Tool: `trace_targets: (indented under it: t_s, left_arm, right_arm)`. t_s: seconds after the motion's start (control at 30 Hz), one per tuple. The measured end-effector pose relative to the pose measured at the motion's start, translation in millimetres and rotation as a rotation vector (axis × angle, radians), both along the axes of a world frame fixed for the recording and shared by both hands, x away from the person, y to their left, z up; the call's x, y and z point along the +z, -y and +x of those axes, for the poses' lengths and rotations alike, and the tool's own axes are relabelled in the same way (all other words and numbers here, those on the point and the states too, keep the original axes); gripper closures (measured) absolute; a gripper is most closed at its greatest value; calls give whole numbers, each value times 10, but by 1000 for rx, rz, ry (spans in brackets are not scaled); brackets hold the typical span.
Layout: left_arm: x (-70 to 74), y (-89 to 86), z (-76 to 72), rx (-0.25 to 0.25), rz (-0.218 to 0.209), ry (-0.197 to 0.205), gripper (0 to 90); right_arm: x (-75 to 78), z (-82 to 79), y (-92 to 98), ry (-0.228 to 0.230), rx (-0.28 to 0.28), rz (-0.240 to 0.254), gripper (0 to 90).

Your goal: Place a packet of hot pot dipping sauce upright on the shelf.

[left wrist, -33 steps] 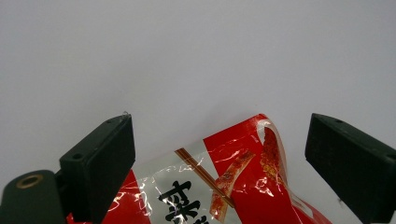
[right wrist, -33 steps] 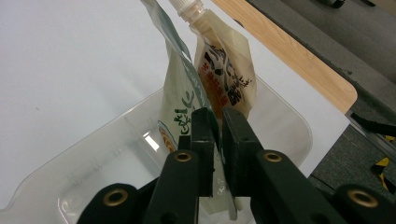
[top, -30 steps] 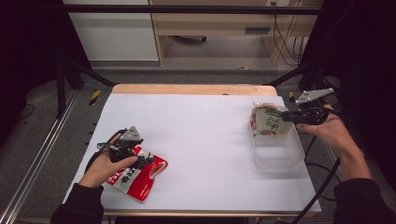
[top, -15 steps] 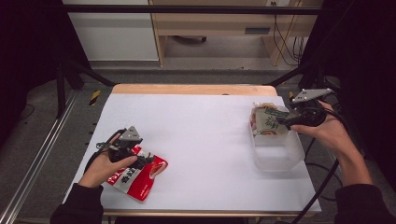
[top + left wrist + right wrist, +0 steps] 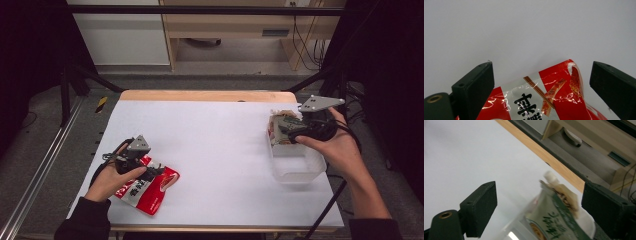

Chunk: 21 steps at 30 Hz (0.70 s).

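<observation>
A red and white snack bag (image 5: pixel 150 189) lies flat on the white table near the front left. My left gripper (image 5: pixel 156 170) rests over it, and in the left gripper view the bag (image 5: pixel 554 95) lies between the wide-apart jaws of the left gripper (image 5: pixel 541 80), untouched by them. At the right, a green and beige spouted pouch (image 5: pixel 280 129) stands leaning in the far end of a clear plastic container (image 5: pixel 296 172). My right gripper (image 5: pixel 291 134) is just right of it. Its jaws have just been opening. In the right gripper view the pouch (image 5: pixel 554 220) sits between the jaws of the right gripper (image 5: pixel 539 205), free of both pads.
The white tabletop (image 5: pixel 215 135) has a wooden far edge (image 5: pixel 205 95). Black frame posts stand at both sides. Beyond the table is a grey floor with a wooden shelf unit (image 5: pixel 225 25). Cables trail from both grippers.
The right gripper has opened off the pouch and drawn back to the right and slightly up. The pouch stays in the container. The left hand has not moved.
</observation>
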<state>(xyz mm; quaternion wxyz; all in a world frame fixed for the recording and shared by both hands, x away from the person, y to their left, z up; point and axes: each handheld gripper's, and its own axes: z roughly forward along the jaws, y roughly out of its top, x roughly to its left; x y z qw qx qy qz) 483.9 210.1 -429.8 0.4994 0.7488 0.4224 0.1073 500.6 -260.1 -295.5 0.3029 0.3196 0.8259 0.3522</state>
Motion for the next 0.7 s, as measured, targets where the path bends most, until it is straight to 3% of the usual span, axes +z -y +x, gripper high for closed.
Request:
trace_targets:
  t_s: [0.13, 0.47, 0.7]
  left_arm:
    - [-10, -8, -37, 2, 5, 10, 57]
    - [0, -71, -57, 16, 20, 11, 57]
    - [-26, -113, -91, 37, 42, 22, 57]
  right_arm:
    - [-11, -75, -236, -3, 35, -1, 138]
    - [-156, -156, -736, -15, 64, 30, 139]
    - [-422, -223, -1129, -49, 92, 48, 142]
